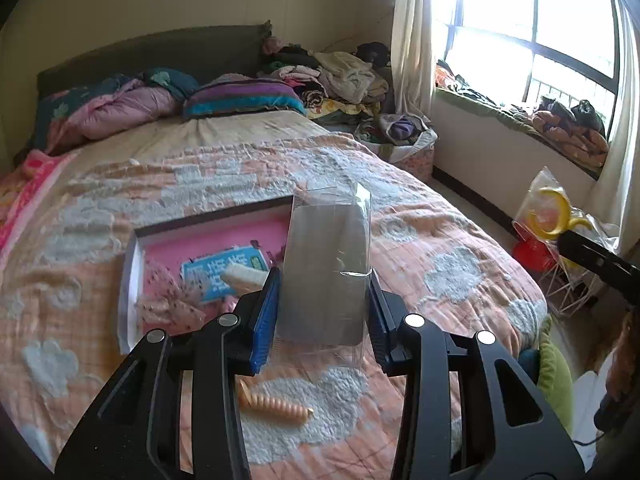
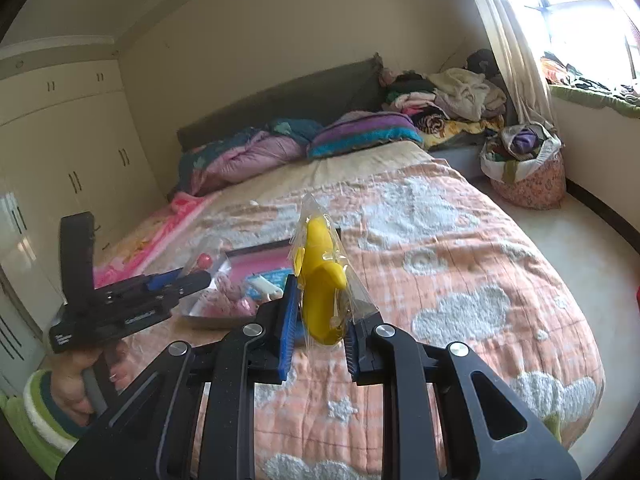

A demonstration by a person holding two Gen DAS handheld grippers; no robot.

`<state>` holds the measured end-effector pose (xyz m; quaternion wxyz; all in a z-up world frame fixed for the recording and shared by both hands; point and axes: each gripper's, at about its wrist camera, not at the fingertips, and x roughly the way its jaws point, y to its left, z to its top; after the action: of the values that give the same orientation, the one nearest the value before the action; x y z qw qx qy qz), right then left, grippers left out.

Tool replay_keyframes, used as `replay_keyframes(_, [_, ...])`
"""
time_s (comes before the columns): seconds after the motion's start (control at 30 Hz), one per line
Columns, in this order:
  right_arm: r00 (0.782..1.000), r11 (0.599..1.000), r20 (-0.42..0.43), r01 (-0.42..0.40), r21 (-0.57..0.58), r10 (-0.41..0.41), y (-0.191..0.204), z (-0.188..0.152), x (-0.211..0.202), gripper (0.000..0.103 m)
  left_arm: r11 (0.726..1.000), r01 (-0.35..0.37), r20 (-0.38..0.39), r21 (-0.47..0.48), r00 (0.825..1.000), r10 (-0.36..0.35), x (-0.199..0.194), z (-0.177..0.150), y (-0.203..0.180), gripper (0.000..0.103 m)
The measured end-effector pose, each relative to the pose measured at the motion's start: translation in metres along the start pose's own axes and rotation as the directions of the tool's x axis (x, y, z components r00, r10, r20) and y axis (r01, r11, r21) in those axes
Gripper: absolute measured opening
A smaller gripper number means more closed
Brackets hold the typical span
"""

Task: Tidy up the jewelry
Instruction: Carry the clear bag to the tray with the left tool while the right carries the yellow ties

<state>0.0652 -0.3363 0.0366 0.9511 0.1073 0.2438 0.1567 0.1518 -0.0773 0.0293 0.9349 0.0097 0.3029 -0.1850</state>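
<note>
Judging by its look, the clear plastic box (image 1: 326, 272) was light, thin-walled and slippery, so it was best taken by its flat sides with little force. It was transparent with a grey inside, held above the bed (image 1: 440, 240) by the left gripper (image 1: 322, 300), whose fingers pinched it from both sides. The right gripper (image 2: 322, 316) was closed on a yellow hair clip in a crinkly bag (image 2: 322, 280), probably light and stiff. Beyond lay the open tray (image 1: 132, 280) with pink lining, and a spiral hair tie (image 1: 276, 404) lay on the blanket.
</note>
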Motion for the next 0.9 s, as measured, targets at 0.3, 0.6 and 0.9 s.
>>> replay_keyframes(0.3, [0.999,1.0,0.035,-0.02,-0.012,0.021,0.008,0.022,0.004,0.019,0.999,-0.033,0.034,0.015,0.999,0.033,-0.001,0.017,0.003,0.031])
replay_keyframes(0.6, [0.996,0.997,0.061,-0.061,-0.052,0.064,0.027,0.053,0.02,0.019,0.997,-0.075,0.07,0.02,0.995,0.073,-0.008,0.04,0.012,0.031])
replay_keyframes(0.9, [0.993,0.989,0.044,-0.102,-0.108,0.107,0.054,0.075,0.052,0.019,0.994,-0.11,0.077,-0.004,0.991,0.11,-0.004,0.05,0.034,0.031])
